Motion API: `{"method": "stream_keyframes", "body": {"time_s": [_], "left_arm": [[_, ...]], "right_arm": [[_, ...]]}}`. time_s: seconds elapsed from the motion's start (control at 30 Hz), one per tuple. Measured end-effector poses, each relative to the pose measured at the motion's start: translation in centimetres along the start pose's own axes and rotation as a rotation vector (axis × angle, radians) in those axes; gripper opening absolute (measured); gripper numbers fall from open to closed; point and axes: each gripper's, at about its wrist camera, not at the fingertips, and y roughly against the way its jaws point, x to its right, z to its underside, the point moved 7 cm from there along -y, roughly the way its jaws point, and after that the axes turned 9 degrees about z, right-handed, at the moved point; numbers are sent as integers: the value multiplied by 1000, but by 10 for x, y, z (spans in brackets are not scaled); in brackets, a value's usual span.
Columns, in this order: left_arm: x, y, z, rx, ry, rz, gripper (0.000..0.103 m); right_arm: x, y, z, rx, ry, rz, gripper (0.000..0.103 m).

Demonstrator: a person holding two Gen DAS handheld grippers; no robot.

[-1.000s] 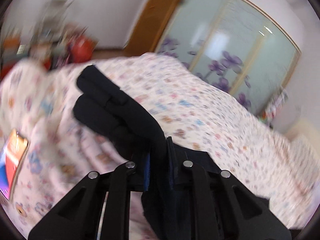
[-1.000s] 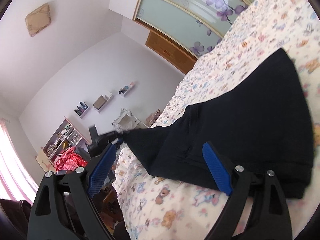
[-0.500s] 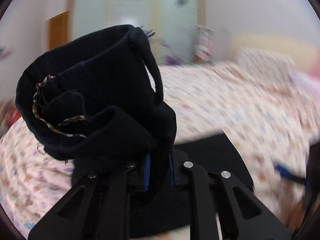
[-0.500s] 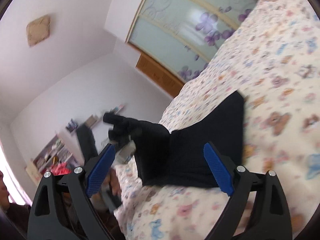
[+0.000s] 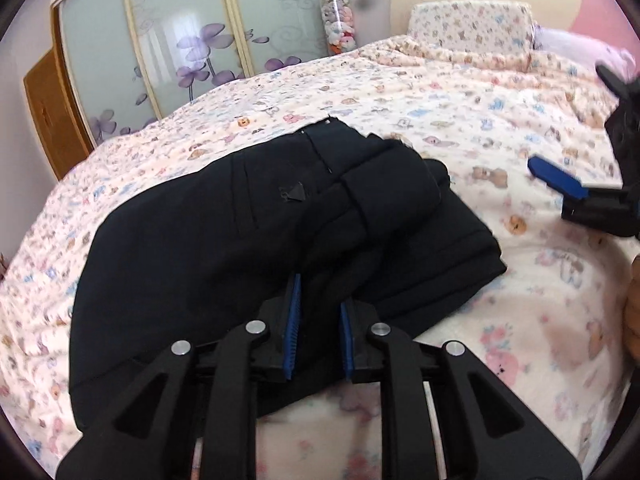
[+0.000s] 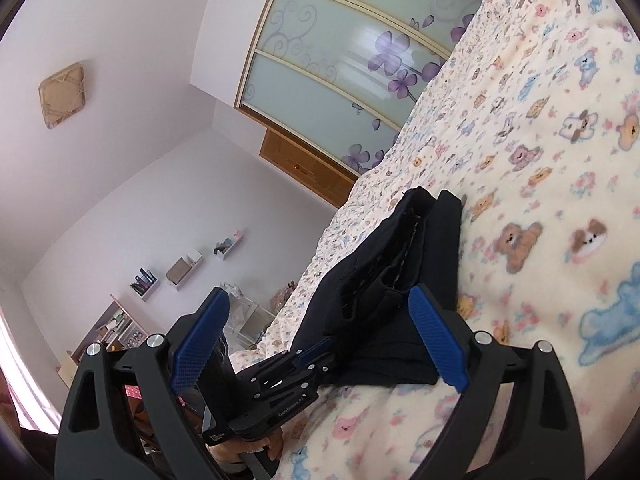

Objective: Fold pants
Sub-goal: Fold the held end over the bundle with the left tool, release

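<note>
Right now your left gripper (image 5: 318, 326) sits low at the near edge of the black pants (image 5: 248, 216), its blue pads (image 5: 291, 322) a narrow gap apart with dark cloth between them; the jaws have just been easing apart, and whether the pads are pressing the fabric is hard to tell from here, since the cloth lies slack and resting on the bed. Your right gripper (image 6: 320, 340) is spread wide with nothing between its blue pads (image 6: 438, 340), hovering beside the pants; in the left wrist view it shows at the right edge, apart from the garment. The pants lie folded over themselves on the teddy-bear blanket (image 5: 500, 128), a doubled layer stacked on the right half, a small triangular tag (image 5: 294, 192) showing on the top surface. Past the pants, the blanket runs to a matching pillow (image 5: 468, 26) at the headboard. Farther back stand the sliding wardrobe doors (image 5: 180, 40) with purple flowers, and a clear tube of plush toys (image 5: 338, 18).
</note>
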Motion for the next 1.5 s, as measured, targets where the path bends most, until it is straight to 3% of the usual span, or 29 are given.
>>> {"method": "stream_keyframes", "body": {"time_s": [0.17,0.23,0.27,0.37,0.43,0.47,0.5,0.53,0.57,0.7,0.77,0.9,1.03,1.2,1.33,1.4,1.5], "left_arm": [[3,28,-16,112,76,45,14],[20,47,-28,180,62,121,0],[33,53,-33,198,23,156,0],[58,43,-29,149,-91,103,0],[46,32,-18,98,11,139,2],[37,32,-13,91,81,172,10],[33,32,-10,93,120,180,34],[23,39,-4,111,160,171,53],[12,48,-1,146,181,142,80],[-23,82,17,279,259,18,101],[-44,96,28,339,322,-65,101],[-77,112,55,379,424,-234,101],[-94,114,69,379,509,-192,101],[-100,113,71,371,527,-163,101],[-89,113,68,368,462,-164,101],[-85,110,68,358,440,-164,101],[-81,103,68,313,408,-169,101]], "right_arm": [[2,0,0,-5,-10,-3,93],[1,0,1,-4,-5,-3,93],[2,0,1,-4,-3,-2,93],[3,-1,1,-5,-4,8,93],[2,0,1,-5,-3,7,93],[1,0,2,-10,1,1,93],[-3,0,3,-24,1,-15,93],[-5,-2,4,-35,-2,-21,93],[-8,-4,4,-50,-7,-25,93],[-20,-32,13,-170,-43,15,86],[-17,-47,20,-221,-55,79,83],[0,-77,27,-293,-107,273,79],[4,-90,26,-284,-106,392,79],[10,-102,23,-209,-108,511,77],[22,-109,22,-151,-95,598,44],[20,-107,20,-125,-95,574,34],[10,-99,15,-96,-95,531,29]]}}
